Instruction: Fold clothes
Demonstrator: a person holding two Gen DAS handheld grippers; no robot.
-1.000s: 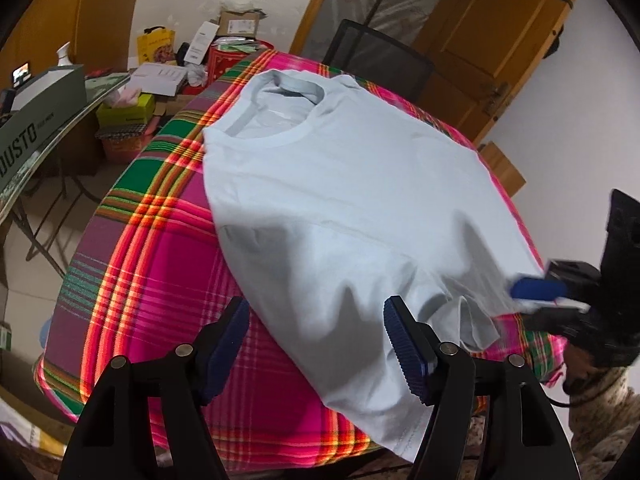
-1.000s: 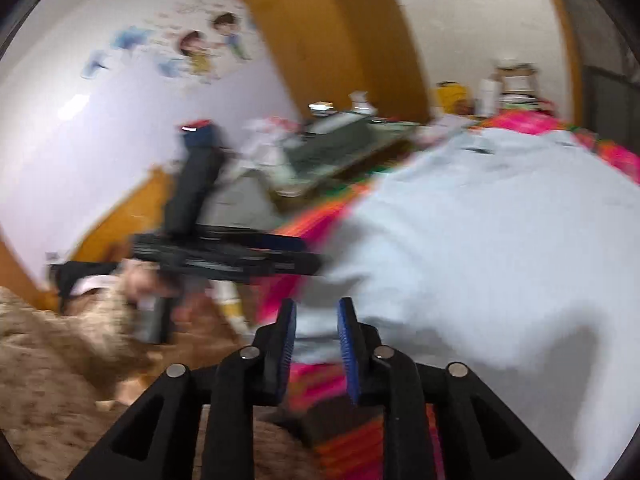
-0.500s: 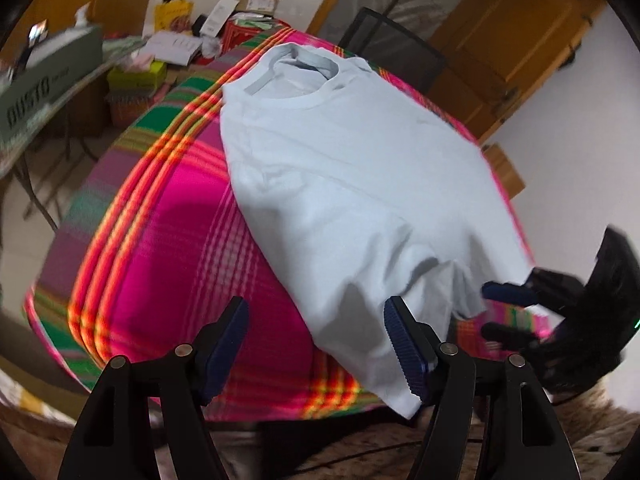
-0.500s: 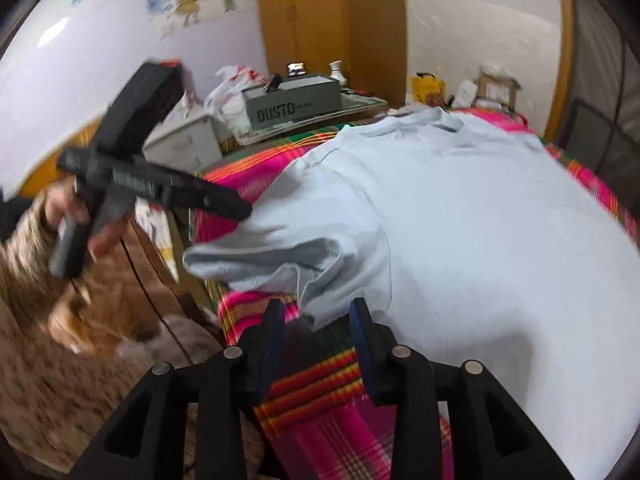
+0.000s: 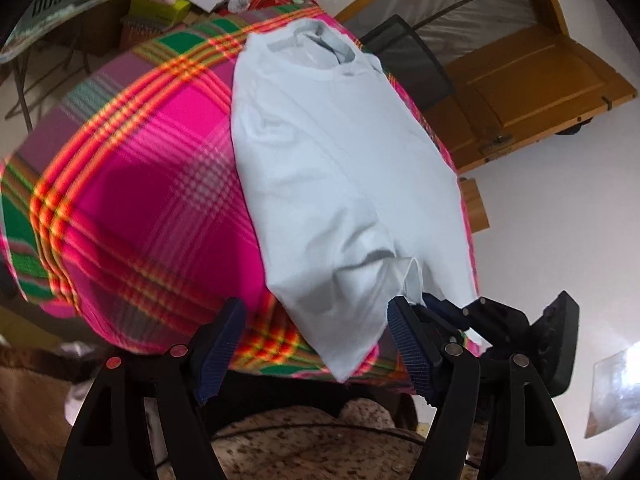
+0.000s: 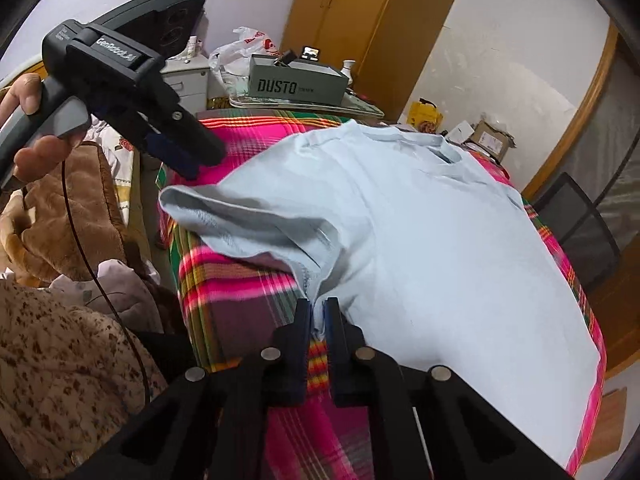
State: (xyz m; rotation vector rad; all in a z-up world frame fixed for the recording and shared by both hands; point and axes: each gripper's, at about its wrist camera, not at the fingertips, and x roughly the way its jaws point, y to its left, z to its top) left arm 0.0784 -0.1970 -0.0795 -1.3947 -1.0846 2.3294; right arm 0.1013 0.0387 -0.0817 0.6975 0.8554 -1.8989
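- Right gripper (image 6: 317, 322): jaws nearly together, pinching the hem edge of the pale blue T-shirt (image 6: 420, 232) at the near edge of the table.
- Left gripper (image 5: 312, 344): jaws spread wide, nothing between them; it hangs over the near table edge, beside the shirt's bottom corner. In the right wrist view it is up-left of the shirt, held by the person's hand (image 6: 28, 128).
- T-shirt lies flat along the table, collar at the far end; one sleeve (image 6: 240, 220) is bunched and lifted near the left corner, the hem droops over the near edge.
- Surface: table under a pink plaid cloth (image 5: 132, 184) with green, orange and yellow bands.
- Room: grey "DUSTO" box (image 6: 296, 82) on a side table, plastic bags and cardboard boxes beyond, yellow-brown wardrobe (image 6: 360, 12), wooden door (image 5: 532, 84), black mesh chair (image 5: 412, 64) at the far side, white walls.
- Foreground: speckled fleece clothing (image 6: 68, 360) of the person.
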